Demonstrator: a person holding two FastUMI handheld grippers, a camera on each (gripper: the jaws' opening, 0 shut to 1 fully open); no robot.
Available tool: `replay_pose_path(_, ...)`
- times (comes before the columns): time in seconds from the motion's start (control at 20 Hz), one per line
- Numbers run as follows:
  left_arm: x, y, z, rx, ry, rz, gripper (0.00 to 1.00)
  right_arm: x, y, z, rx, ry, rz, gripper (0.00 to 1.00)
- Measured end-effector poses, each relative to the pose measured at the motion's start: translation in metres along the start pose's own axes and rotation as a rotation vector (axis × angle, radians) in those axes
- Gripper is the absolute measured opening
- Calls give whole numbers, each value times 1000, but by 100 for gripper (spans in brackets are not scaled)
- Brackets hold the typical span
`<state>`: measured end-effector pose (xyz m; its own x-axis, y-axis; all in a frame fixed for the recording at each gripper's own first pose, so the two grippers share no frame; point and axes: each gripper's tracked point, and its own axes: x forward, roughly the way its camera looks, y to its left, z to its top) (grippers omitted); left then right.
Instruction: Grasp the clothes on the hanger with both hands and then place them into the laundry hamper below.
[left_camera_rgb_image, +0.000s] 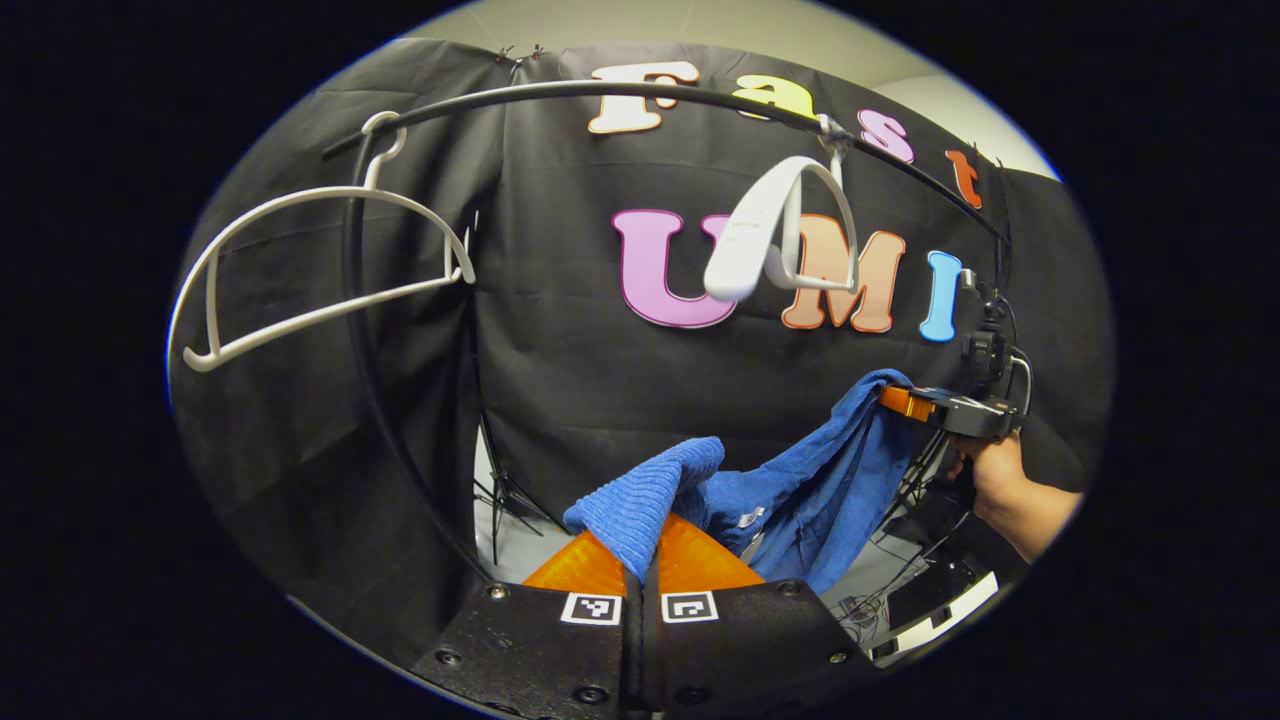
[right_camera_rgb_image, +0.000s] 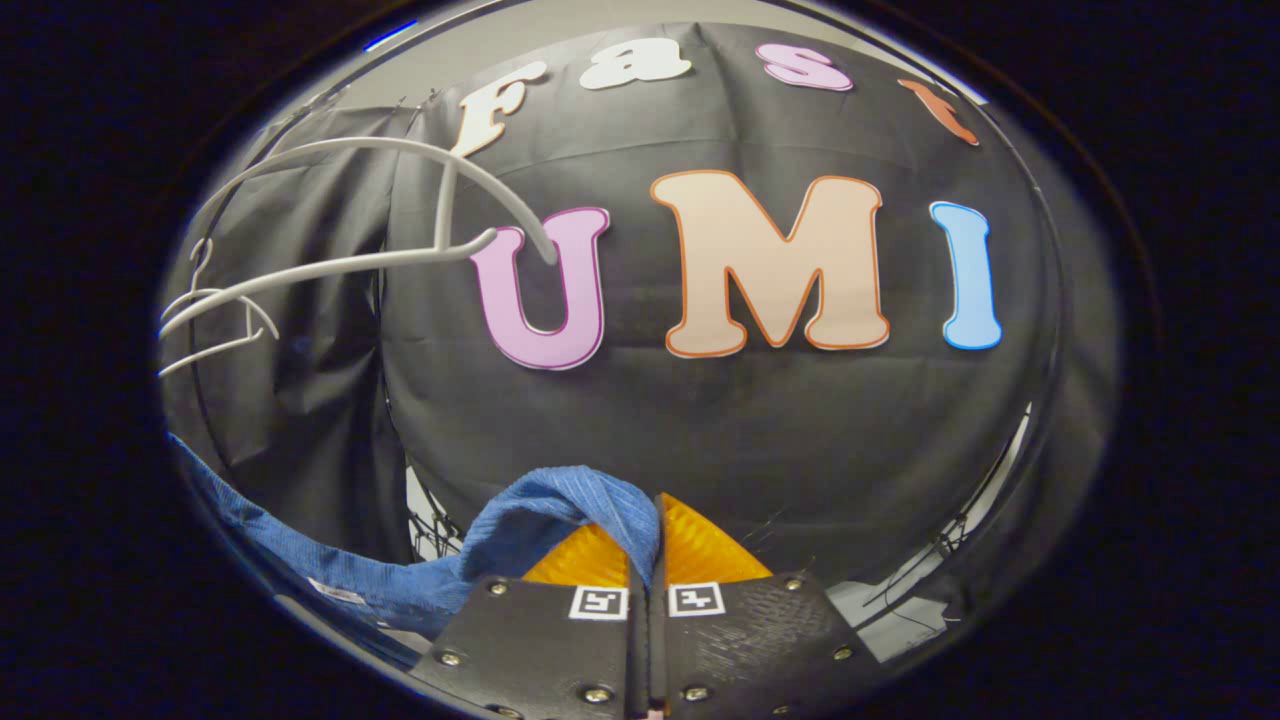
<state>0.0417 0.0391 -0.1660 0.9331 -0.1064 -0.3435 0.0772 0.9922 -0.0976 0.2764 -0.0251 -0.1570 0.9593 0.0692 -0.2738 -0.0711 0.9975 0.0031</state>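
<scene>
Holding blue garment (left_camera_rgb_image: 800, 490) off the hanger (left_camera_rgb_image: 770, 235) — left claw (left_camera_rgb_image: 640, 545) and right claw (right_camera_rgb_image: 655, 535) both pinching it; hamper drop remains.

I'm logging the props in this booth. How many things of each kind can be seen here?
White hangers: 2, one hanging at the left of the rail, one farther right.
Blue garment: 1.
Hand-held grippers: 2, left and right, both clamping the garment.
Rail: 1.
Total: 6.
</scene>
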Motion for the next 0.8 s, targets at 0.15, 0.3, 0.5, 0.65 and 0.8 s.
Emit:
replay_pose_path(0.15,1,-10,-4,13,2,-36,1,-22,1,-12,-2,20,-5,1)
replay_pose_path(0.3,5,-29,-2,63,-2,-103,1,-46,5,-24,-10,45,-13,1)
replay_pose_path(0.5,14,-65,4,79,-9,-203,0,-73,18,-31,-37,66,1,2)
replay_pose_path(0.65,18,-93,16,104,-38,-273,1,-87,26,-29,-17,77,19,1)
replay_pose_path(0.8,22,-122,38,115,-88,-311,1,-100,33,-16,3,75,39,1)
